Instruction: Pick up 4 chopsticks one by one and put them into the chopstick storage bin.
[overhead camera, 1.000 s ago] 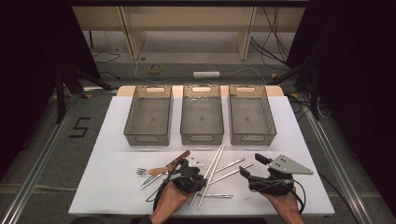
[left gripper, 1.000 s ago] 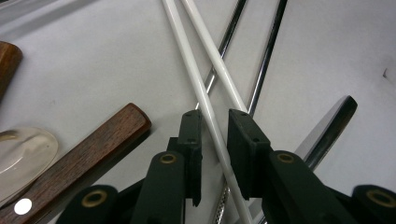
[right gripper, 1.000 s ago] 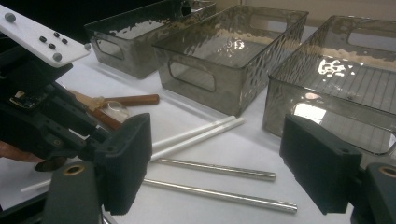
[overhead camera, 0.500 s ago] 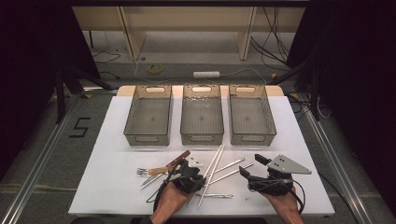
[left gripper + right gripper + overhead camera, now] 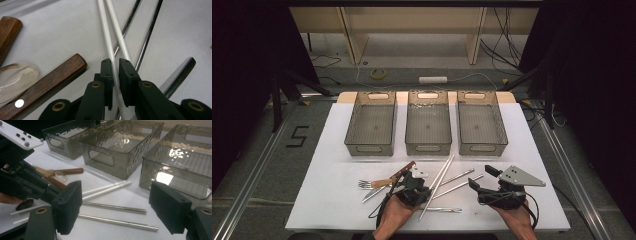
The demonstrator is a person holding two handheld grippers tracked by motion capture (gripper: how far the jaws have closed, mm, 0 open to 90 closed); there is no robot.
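the left tool [image 5: 113, 72] has its jaws nearly closed around one white stick [image 5: 107, 42] lying on the bench [image 5: 337, 200], at 6 o'clock from the middle bin [image 5: 428, 125]. its twin stick [image 5: 117, 37] touches it and could get dragged along or slip. the right tool [image 5: 115, 207] is wide open and holds nothing.
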